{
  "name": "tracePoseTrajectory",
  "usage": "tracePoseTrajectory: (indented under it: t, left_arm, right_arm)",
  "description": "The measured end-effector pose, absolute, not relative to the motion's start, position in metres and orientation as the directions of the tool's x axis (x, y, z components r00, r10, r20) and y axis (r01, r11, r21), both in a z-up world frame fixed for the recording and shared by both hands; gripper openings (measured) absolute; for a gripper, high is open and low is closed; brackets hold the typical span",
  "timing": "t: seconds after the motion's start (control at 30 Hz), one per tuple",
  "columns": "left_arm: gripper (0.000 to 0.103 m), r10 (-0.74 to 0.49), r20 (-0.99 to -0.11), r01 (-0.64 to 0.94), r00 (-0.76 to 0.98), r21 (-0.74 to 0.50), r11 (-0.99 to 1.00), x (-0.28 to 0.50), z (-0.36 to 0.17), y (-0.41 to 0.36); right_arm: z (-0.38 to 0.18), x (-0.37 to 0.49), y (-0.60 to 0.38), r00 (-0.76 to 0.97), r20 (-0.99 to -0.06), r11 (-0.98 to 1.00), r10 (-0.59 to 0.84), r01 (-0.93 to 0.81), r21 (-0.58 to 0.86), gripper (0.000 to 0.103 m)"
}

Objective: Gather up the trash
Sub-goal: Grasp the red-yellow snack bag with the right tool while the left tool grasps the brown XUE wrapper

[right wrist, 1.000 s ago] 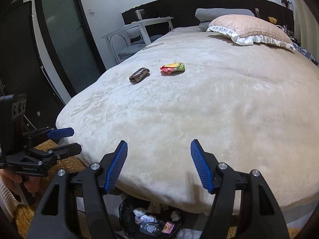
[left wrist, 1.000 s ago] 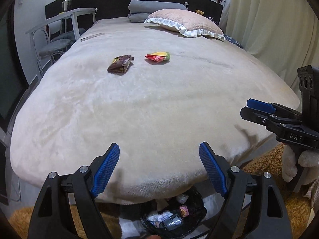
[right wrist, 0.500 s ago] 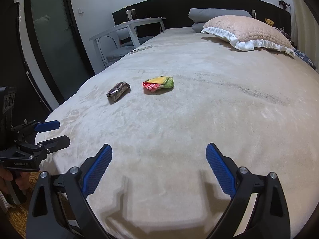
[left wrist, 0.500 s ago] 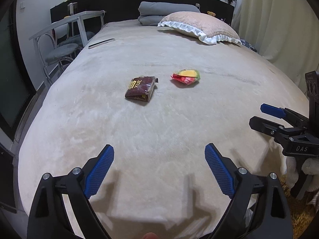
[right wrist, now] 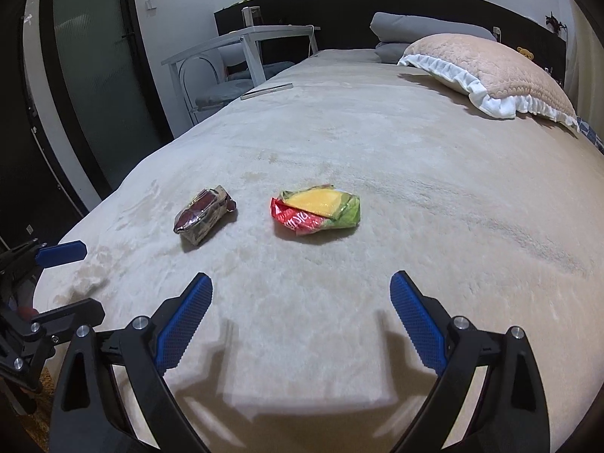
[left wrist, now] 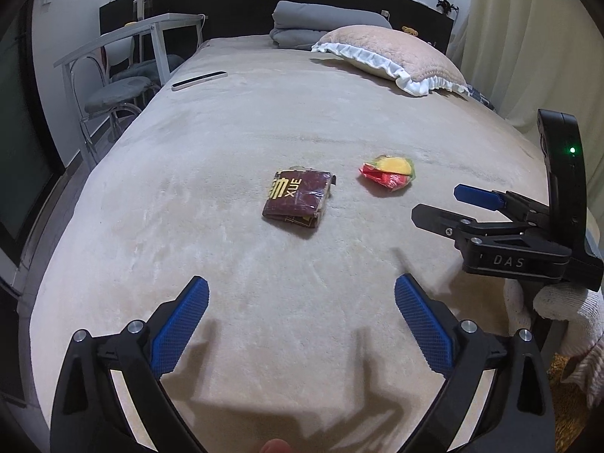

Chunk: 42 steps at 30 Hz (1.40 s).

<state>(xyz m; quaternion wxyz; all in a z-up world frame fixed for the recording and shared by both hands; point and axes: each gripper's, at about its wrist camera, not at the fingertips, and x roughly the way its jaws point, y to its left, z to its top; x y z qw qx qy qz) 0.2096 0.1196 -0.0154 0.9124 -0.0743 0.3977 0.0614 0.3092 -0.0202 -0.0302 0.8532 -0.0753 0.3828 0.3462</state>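
Note:
A dark brown snack wrapper (left wrist: 298,198) lies on the beige bed cover, with a red, yellow and green wrapper (left wrist: 389,172) just to its right. Both also show in the right wrist view, brown wrapper (right wrist: 204,219) and colourful wrapper (right wrist: 317,211). My left gripper (left wrist: 302,321) is open and empty, low over the bed, short of the brown wrapper. My right gripper (right wrist: 300,317) is open and empty, short of the colourful wrapper. The right gripper also shows at the right of the left wrist view (left wrist: 445,207).
The bed (left wrist: 264,120) fills both views. A pink frilled pillow (left wrist: 396,64) and a folded grey blanket (left wrist: 324,24) lie at its head. A slim white bar (left wrist: 199,80) lies near the left edge. A white desk and chairs (left wrist: 124,75) stand left of the bed.
Both grippers have moved forward from the foot of the bed over the cover, toward the two wrappers. The trash bin below the bed edge has dropped out of view.

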Motion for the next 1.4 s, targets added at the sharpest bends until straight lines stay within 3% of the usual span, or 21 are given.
tracePoseTrajectory:
  t: [0.6, 0.63, 0.7, 1.4]
  left_arm:
    - [0.097, 0.062, -0.742, -0.223, 0.667, -0.12, 0.967, 0.219, -0.021, 0.141]
    - [0.097, 0.058, -0.744, -0.223, 0.666, -0.125, 0.967, 0.219, -0.021, 0.141]
    - [0.097, 0.058, -0.747, -0.223, 0.662, -0.122, 0.967, 0.22, -0.022, 0.139]
    - [0.097, 0.039, -0.734, -0.164, 0.678, -0.099, 0.982, 0.267, -0.035, 0.143]
  right_arm:
    - [-0.049, 0.355, 0.029, 0.433, -0.764, 0.77, 0.478, -0.626, 0.127, 0.093]
    - [-0.049, 0.356, 0.03, 0.433, -0.765, 0.769, 0.477, -0.627, 0.124, 0.09]
    - [-0.047, 0.358, 0.03, 0.438, -0.764, 0.769, 0.474, -0.629, 0.116, 0.068]
    - [-0.02, 0.325, -0.001, 0.435, -0.728, 0.738, 0.53, -0.659, 0.144, 0.067]
